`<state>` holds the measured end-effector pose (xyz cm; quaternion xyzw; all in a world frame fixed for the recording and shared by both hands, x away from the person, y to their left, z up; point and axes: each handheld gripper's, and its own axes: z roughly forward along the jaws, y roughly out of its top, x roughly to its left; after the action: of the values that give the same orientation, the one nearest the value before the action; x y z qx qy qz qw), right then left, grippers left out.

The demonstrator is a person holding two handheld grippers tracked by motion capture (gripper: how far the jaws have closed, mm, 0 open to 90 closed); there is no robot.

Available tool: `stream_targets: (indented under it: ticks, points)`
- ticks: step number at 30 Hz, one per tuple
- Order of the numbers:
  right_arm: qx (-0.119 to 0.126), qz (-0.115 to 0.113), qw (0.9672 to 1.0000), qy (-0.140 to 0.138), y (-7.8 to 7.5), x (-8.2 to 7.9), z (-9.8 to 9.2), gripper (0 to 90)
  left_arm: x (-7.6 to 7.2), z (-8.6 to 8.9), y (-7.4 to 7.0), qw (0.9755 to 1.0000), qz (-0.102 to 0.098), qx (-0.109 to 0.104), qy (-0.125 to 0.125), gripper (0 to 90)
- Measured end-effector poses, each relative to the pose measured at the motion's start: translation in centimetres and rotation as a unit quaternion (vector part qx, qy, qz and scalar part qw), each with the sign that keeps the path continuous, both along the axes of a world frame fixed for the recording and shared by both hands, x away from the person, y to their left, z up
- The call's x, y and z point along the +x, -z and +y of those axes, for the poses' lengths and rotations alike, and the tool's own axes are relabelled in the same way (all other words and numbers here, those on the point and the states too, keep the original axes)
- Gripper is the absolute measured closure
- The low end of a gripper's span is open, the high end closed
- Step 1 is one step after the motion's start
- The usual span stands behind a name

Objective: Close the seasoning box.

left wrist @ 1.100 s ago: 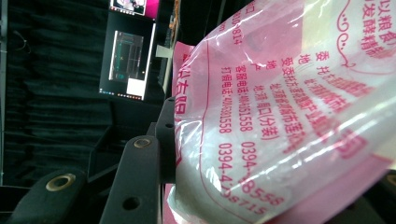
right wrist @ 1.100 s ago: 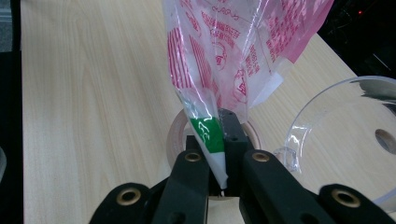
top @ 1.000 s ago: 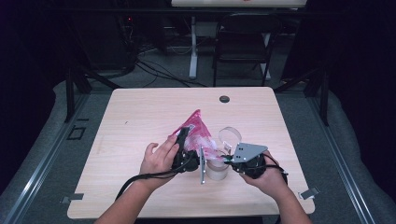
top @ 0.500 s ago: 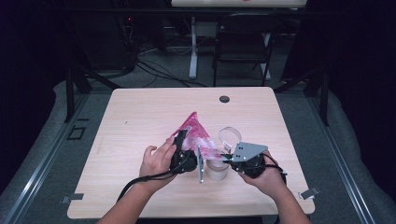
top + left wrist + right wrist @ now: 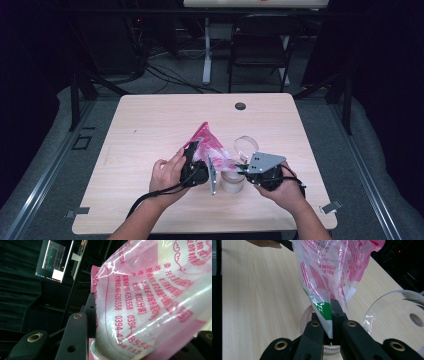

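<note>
Both tools (image 5: 202,167) (image 5: 327,336) grip the pink bag (image 5: 207,145), which half hides the cup (image 5: 232,182) beneath.

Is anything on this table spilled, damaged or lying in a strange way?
No spill or damage shows. The pink bag hangs tilted above the small jar, the right gripper pinching its lower corner and the left gripper holding its body. The clear lid lies apart on the table beside the jar.

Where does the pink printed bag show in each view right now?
High view: pink printed bag at table centre, between both grippers.
Left gripper view: bag fills the right side, bulging between the jaws.
Right gripper view: bag hangs top centre, corner pinched.
Shared landmark: clear jar below.
</note>
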<state>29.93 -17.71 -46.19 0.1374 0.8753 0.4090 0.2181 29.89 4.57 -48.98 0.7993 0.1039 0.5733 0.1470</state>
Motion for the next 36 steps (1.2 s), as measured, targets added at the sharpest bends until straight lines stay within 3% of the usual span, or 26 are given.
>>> stream_targets:
  ticks: [17,21,29,36]
  points:
    - [0.002,0.008,1.0000,0.000,0.01,0.12,-0.07,90.0,0.12,0.02,0.30,0.9997,0.019,-0.012,-0.003,65.4]
    - [0.009,0.009,0.9999,0.001,-0.03,0.13,-0.11,89.1,0.22,0.16,0.39,0.9991,0.031,-0.027,-0.005,65.5]
    - [0.030,0.011,0.9995,-0.001,-0.15,0.13,-0.14,76.4,0.36,0.27,0.77,0.9972,0.052,-0.053,-0.007,65.8]
    - [0.060,0.011,0.9981,0.008,-0.29,0.17,-0.22,55.8,0.44,0.37,1.00,0.9959,0.059,-0.067,-0.011,65.9]
